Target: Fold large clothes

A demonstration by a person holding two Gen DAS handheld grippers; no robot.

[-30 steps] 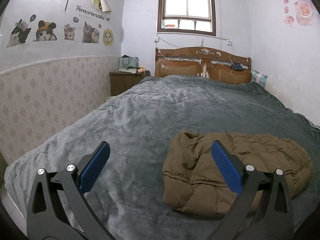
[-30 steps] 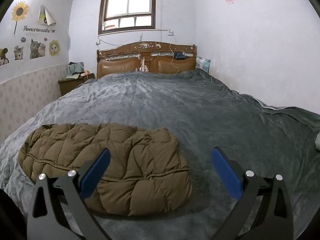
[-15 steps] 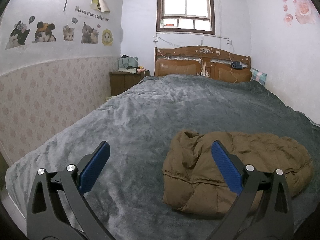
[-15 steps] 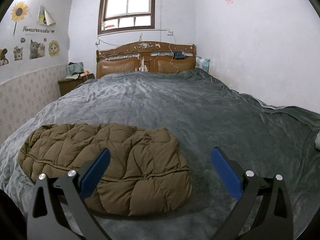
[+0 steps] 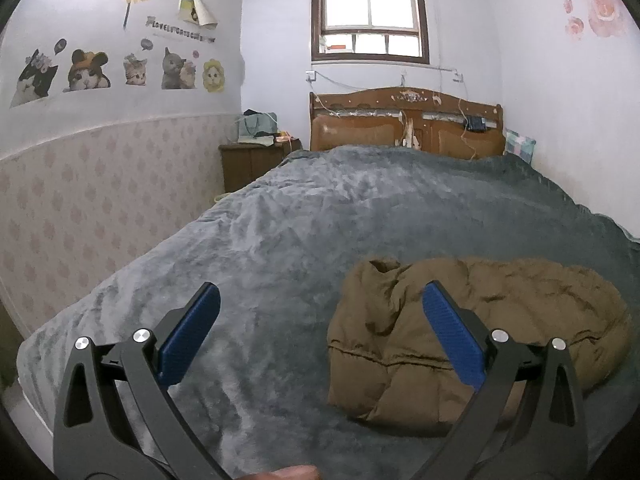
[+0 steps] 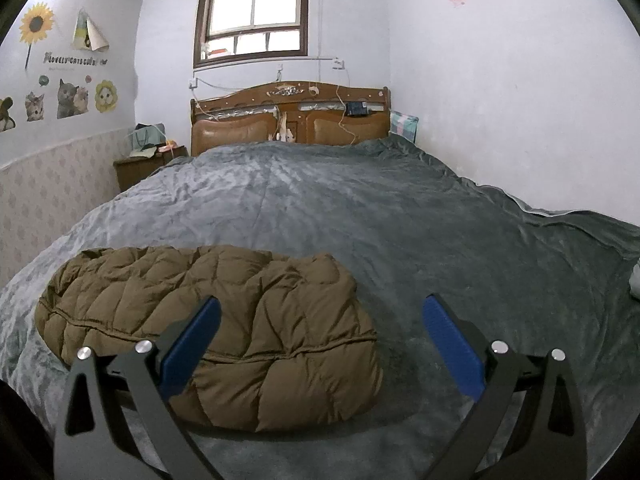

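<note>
The folded brown puffer jacket [image 5: 472,332] lies on the bed's grey blanket [image 5: 304,224], ahead and to the right of the left hand-held gripper [image 5: 318,332], and ahead-left of the right hand-held gripper [image 6: 320,340]. Both hang above it with jaws spread wide, grasping nothing. Beyond, a nightstand [image 5: 252,160] carries a bag.

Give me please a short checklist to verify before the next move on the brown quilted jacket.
1. Left gripper jaws open and empty: ok.
2. Right gripper jaws open and empty: ok.
3. Brown quilted puffer jacket lies folded in a compact bundle on the grey plush blanket: ok.
4. Jacket free of both grippers, nothing touching it: ok.
5. Bundle edges tidy: not ok; the end seen in the left wrist view is rumpled.
6. Sleeves tucked inside: cannot tell.
</note>
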